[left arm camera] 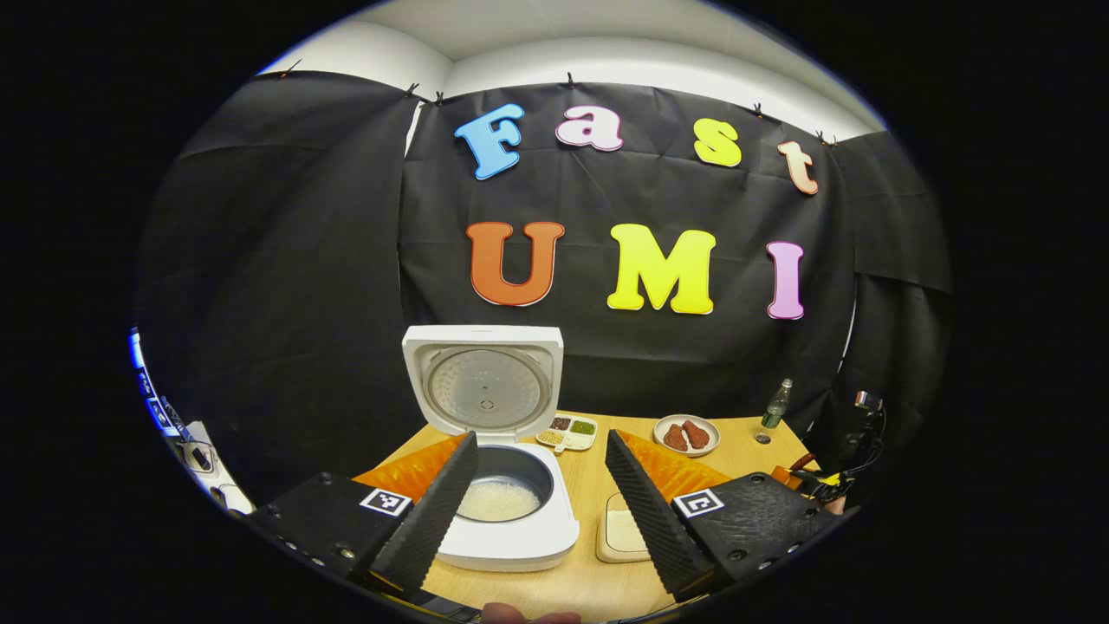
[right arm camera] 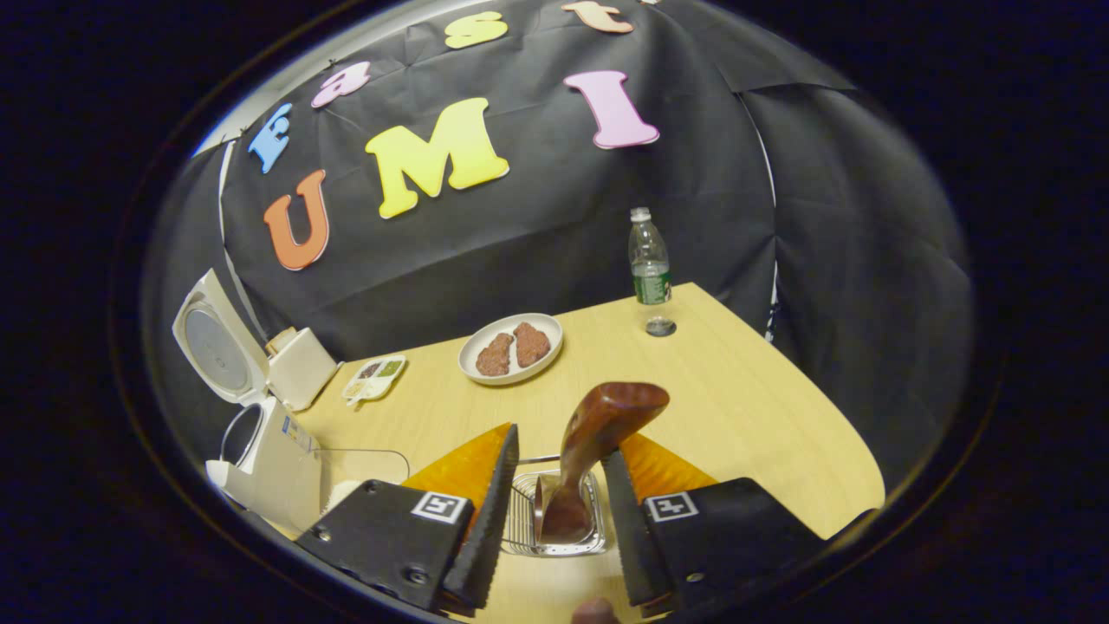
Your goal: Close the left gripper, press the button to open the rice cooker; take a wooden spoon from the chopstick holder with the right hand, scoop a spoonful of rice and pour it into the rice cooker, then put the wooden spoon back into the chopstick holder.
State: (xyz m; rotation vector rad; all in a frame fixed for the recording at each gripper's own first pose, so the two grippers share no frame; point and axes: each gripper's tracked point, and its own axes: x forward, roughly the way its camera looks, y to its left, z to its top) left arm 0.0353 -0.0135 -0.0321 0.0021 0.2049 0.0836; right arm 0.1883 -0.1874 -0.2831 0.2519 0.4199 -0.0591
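- Rice cooker stands open on the wooden table, its lid swung upright behind the pot; white rice lies in the bottom of the dark inner pot.
- Left gripper hangs above the near edge of the table with its fingers spread wide apart, holding nothing; the cooker shows between them, partly hidden behind the left finger.
- Just right of the cooker sits a pale square container, half covered by the other finger.
- Behind the cooker lie a small divided dish of grains, a white plate with two brown pieces of food, and a green-labelled bottle near the far right corner.
- Right gripper is poised over a wire chopstick holder, fingers apart on either side of the wooden spoon.
- The spoon stands in the holder, handle end leaning up and to the right; whether either finger touches it cannot be told.
- In the right gripper view the cooker sits at far left, well apart from the holder, with open table, the plate and the bottle beyond.
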